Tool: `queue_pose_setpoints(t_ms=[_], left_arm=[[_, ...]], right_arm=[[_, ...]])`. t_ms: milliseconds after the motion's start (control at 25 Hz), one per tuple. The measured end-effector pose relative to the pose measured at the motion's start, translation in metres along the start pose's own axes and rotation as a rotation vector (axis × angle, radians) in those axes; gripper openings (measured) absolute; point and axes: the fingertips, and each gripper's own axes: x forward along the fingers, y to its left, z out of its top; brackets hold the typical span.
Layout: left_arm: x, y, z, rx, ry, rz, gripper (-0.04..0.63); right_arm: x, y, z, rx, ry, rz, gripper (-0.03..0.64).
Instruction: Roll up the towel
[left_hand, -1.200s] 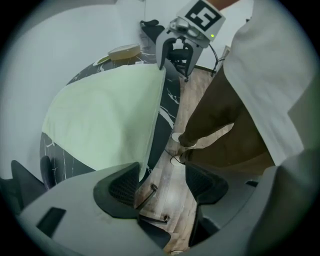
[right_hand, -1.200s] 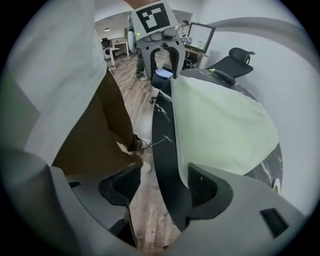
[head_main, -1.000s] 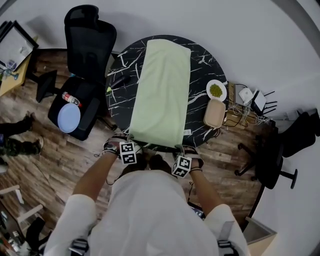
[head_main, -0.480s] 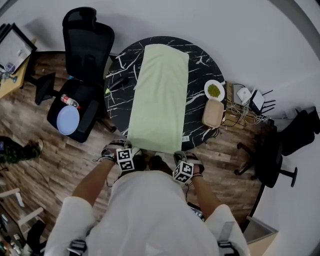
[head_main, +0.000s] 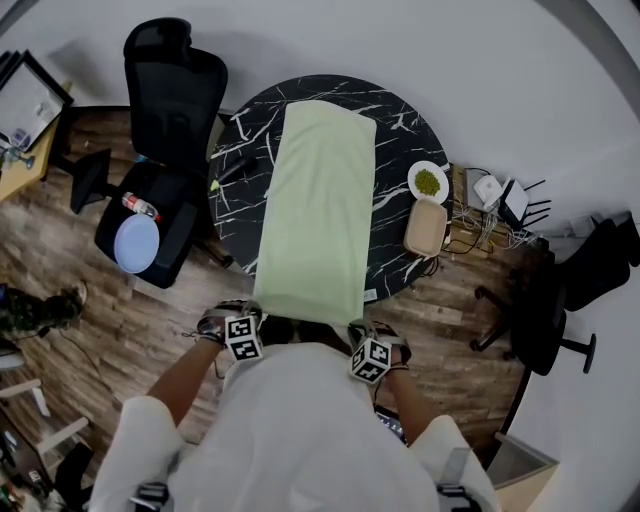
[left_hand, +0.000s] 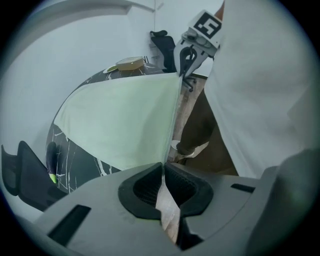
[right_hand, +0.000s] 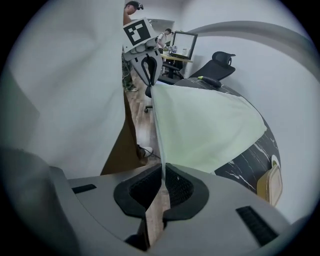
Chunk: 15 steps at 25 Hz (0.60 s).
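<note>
Pale green cloth towel (head_main: 318, 200) lies lengthwise across the round black marble-patterned surface (head_main: 400, 150) in the head view, its near edge drawn just past the near rim. The left gripper (head_main: 248, 325) is at the near left corner and the right gripper (head_main: 365, 340) at the near right corner. On the right part of the surface sit a small white plate of green bits (head_main: 430, 181) and a beige oval box (head_main: 427, 227). A black office chair (head_main: 175, 90) stands to the left on the wooden floor (head_main: 120, 310).

In the left gripper view, the black fingers (left_hand: 142, 185) are pressed together on the towel's corner, and the cloth runs taut along its near edge to the other gripper, which pinches the far corner.

In the right gripper view, the fingers (right_hand: 180, 187) are likewise clamped tight on a corner, with the towel sloping away onto the surface at the right.
</note>
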Motion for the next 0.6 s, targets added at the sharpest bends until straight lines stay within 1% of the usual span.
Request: queue_pose_setpoints(t_ms=[80,200,280,440,600], left_arm=[[-0.006,-0.005,-0.001,-0.006,0.002,-0.01,0.017],[-0.02,0.003,0.003,-0.032,-0.012,0.014,0.017],[-0.031,0.018,0.008,-0.055,-0.032,0.052,0.017],[-0.051,0.06,0.018,-0.078,-0.063,0.153,0.017],[-0.06,0.105,0.032,-0.103,-0.09,0.226,0.017]], right_arm=[[-0.006,0.003,0.002,0.01,-0.008,0.003,0.017],[-0.022,-0.007,0.012,0.022,-0.044,-0.035,0.017],[-0.035,-0.023,0.023,0.036,-0.076,-0.078,0.017],[-0.059,-0.068,0.044,0.055,-0.141,-0.171,0.017],[-0.06,-0.115,0.054,0.058,-0.158,-0.235,0.017]])
